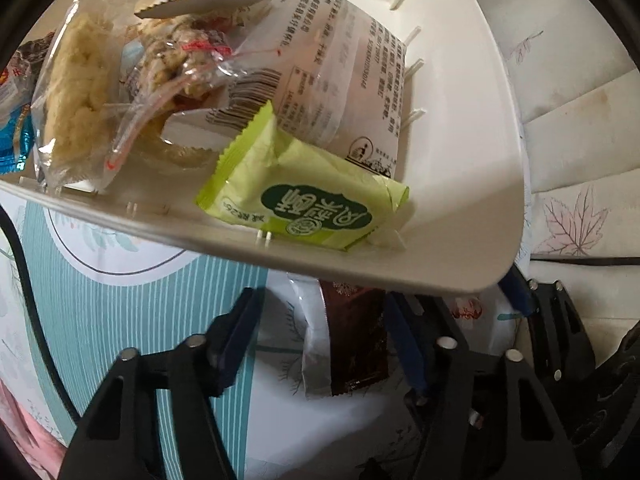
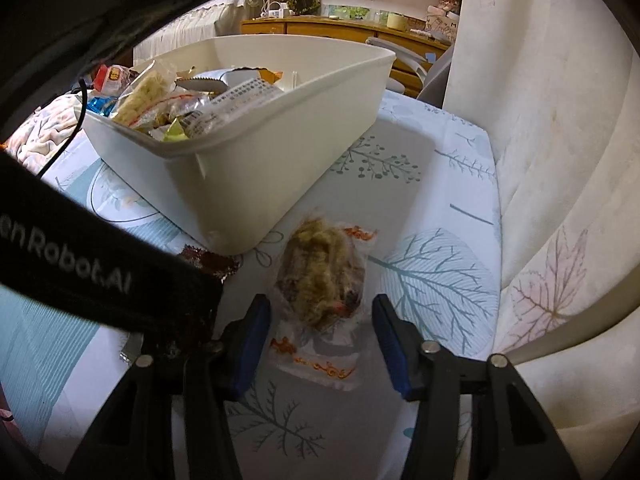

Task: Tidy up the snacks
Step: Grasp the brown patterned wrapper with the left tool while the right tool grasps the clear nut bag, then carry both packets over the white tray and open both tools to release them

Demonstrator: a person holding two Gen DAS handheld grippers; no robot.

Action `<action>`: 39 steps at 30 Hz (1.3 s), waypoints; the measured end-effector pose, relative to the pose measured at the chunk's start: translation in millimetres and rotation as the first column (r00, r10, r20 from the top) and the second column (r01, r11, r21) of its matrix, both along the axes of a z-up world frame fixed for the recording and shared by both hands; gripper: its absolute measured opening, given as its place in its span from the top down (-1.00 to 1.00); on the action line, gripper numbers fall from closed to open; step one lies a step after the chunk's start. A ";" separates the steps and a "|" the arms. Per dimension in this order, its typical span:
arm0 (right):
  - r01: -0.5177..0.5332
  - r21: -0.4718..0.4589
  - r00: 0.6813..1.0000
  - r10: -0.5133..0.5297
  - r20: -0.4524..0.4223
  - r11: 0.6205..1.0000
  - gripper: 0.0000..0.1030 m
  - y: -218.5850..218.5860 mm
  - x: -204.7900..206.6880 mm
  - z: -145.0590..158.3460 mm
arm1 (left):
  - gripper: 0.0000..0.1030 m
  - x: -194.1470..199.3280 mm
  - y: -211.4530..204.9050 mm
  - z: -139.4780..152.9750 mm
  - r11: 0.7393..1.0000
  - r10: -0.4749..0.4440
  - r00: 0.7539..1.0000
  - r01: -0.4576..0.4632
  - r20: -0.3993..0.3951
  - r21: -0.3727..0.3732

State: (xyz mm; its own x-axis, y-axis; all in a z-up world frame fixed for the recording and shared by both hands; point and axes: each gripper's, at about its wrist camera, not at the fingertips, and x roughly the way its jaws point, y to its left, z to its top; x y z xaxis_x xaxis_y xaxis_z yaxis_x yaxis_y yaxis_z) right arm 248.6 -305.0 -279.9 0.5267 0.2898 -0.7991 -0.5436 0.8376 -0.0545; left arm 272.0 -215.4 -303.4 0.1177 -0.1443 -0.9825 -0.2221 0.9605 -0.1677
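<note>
A white bin (image 1: 460,140) (image 2: 240,184) stands on a leaf-patterned cloth and holds several snack packets, among them a green one (image 1: 304,196) and a large white printed bag (image 1: 340,68). Just outside the bin's corner a brown packet (image 1: 352,344) (image 2: 208,262) with a silver edge lies flat. My left gripper (image 1: 322,312) straddles it, pointing down, open, with its pads clear of the wrapper. A clear packet of yellowish shredded snack (image 2: 320,276) lies beside it. My right gripper (image 2: 320,308) is open around this packet, pads close to it but not pressing.
A cream curtain with leaf prints (image 2: 560,160) hangs along the right edge of the cloth (image 2: 432,272). A black cable (image 1: 28,280) runs across the left side. A pink blanket (image 2: 40,128) lies at far left, and wooden drawers (image 2: 340,28) stand behind.
</note>
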 end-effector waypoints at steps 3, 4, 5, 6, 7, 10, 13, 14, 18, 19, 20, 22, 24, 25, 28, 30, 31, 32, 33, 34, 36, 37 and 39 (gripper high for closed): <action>0.008 0.003 1.000 -0.008 -0.001 1.000 0.11 1.4 -1.1 -0.4 | 0.02 -1.7 9.9 3.7 1.000 0.015 1.000 -0.015 0.006 -0.003; 0.010 0.004 1.000 -0.010 -0.002 1.000 0.13 1.5 -2.0 -0.4 | 0.13 -1.6 11.6 4.5 1.000 0.022 1.000 -0.022 0.007 -0.002; 0.011 0.005 1.000 -0.011 -0.005 1.000 0.14 1.8 -1.8 -0.6 | 0.42 -4.7 16.2 5.9 1.000 0.027 1.000 -0.027 0.010 -0.014; 0.013 0.007 1.000 -0.013 -0.008 1.000 0.14 1.8 -2.1 -0.4 | 0.43 -7.0 23.7 4.8 0.997 0.035 0.999 -0.034 0.008 -0.063; 0.014 0.009 1.000 -0.014 -0.012 1.000 0.17 1.5 -2.2 -0.2 | 0.46 -9.3 29.4 4.5 0.996 0.042 0.999 -0.042 0.006 -0.075; 0.014 0.018 1.000 -0.014 -0.026 1.000 0.38 0.0 -3.6 2.4 | 0.51 -13.7 31.1 3.2 0.995 0.049 0.999 -0.049 -0.010 -0.087; 0.011 0.014 0.999 -0.011 -0.043 1.000 0.49 0.8 -6.8 5.9 | 0.53 -21.3 36.1 3.8 0.994 0.059 0.998 -0.061 -0.030 -0.086; 0.009 0.014 0.999 -0.008 -0.054 1.000 0.49 1.0 -8.5 6.7 | 0.54 -24.6 38.3 4.1 0.995 0.062 0.997 -0.065 -0.043 -0.081; 0.006 0.017 0.995 -0.004 -0.103 1.000 0.49 4.9 -17.6 10.2 | 0.60 -39.1 46.6 7.2 0.996 0.055 0.995 -0.060 -0.078 -0.064; 0.007 0.022 0.993 -0.004 -0.117 1.000 0.49 5.6 -19.3 10.8 | 0.61 -41.4 48.7 10.2 0.996 0.054 0.995 -0.059 -0.082 -0.061; 0.011 0.032 0.991 -0.007 -0.135 0.999 0.50 6.4 -22.2 11.3 | 0.62 -44.5 52.3 12.4 0.996 0.056 0.995 -0.061 -0.084 -0.059; 0.019 0.077 0.982 -0.004 -0.187 0.997 0.50 9.1 -30.6 13.0 | 0.63 -51.9 60.9 20.0 0.997 0.059 0.995 -0.063 -0.082 -0.052; 0.015 0.110 0.974 0.010 -0.228 0.994 0.50 13.4 -38.2 13.6 | 0.64 -57.5 69.3 29.8 0.997 0.062 0.995 -0.065 -0.075 -0.040; 0.008 0.122 0.969 0.023 -0.246 0.992 0.50 17.5 -44.5 13.9 | 0.65 -59.1 75.6 33.0 0.997 0.064 0.995 -0.067 -0.075 -0.036; -0.011 0.145 0.958 0.052 -0.283 0.989 0.50 30.5 -58.6 16.1 | 0.66 -67.7 92.6 45.8 0.997 0.071 0.995 -0.073 -0.074 -0.020; -0.021 0.159 0.952 0.068 -0.300 0.987 0.50 38.8 -64.8 18.6 | 0.66 -71.1 105.6 54.8 0.997 0.073 0.995 -0.074 -0.074 -0.007; -0.028 0.164 0.950 0.077 -0.304 0.986 0.50 43.8 -67.7 20.8 | 0.66 -73.1 112.5 59.8 0.997 0.076 0.994 -0.076 -0.073 -0.001; -0.036 0.171 0.949 0.087 -0.302 0.985 0.50 48.9 -69.8 24.0 | 0.66 -73.2 111.9 66.6 0.997 0.078 0.994 -0.078 -0.071 0.002; -0.046 0.180 0.950 0.098 -0.297 0.983 0.50 54.2 -71.3 28.0 | 0.66 -76.5 120.7 70.4 0.997 0.080 0.994 -0.080 -0.069 0.004; -0.054 0.185 0.951 0.107 -0.289 0.981 0.50 58.5 -72.2 31.6 | 0.66 -79.4 130.4 75.4 0.996 0.085 0.994 -0.084 -0.064 0.008; -0.072 0.193 0.954 0.124 -0.272 0.979 0.50 69.0 -70.5 39.8 | 0.66 -83.5 147.9 87.7 0.995 0.097 0.994 -0.096 -0.050 0.015; -0.085 0.197 0.956 0.135 -0.258 0.977 0.50 74.8 -68.0 44.7 | 0.66 -83.3 151.0 90.8 0.995 0.095 0.995 -0.095 -0.043 0.019; -0.107 0.204 0.961 0.154 -0.228 0.973 0.50 85.0 -66.8 55.0 | 0.66 -82.3 164.6 102.5 0.995 0.088 0.996 -0.087 -0.031 0.039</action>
